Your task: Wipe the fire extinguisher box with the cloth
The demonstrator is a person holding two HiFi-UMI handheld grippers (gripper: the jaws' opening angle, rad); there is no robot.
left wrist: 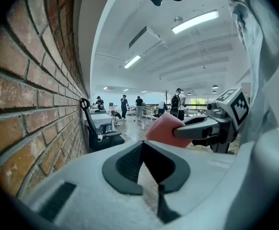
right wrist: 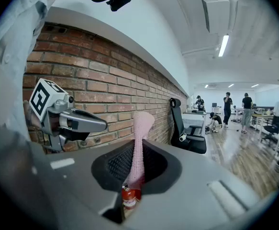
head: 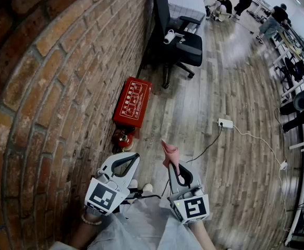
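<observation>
The right gripper [right wrist: 138,148] has its jaws clenched on a pink knitted cloth [right wrist: 141,126], which stands up above the tips. The left gripper [left wrist: 142,145] has its jaws closed tip to tip with nothing between them. Both hover side by side, apart, over the wooden plank floor [head: 240,87]. The flat red fire extinguisher box [head: 133,102] sits on the floor ahead, close along the brick wall [head: 63,87]. A red fire extinguisher [head: 122,138] stands just beside its near end. Open floor lies to the right. A black office chair [head: 180,40] stands beyond the box.
</observation>
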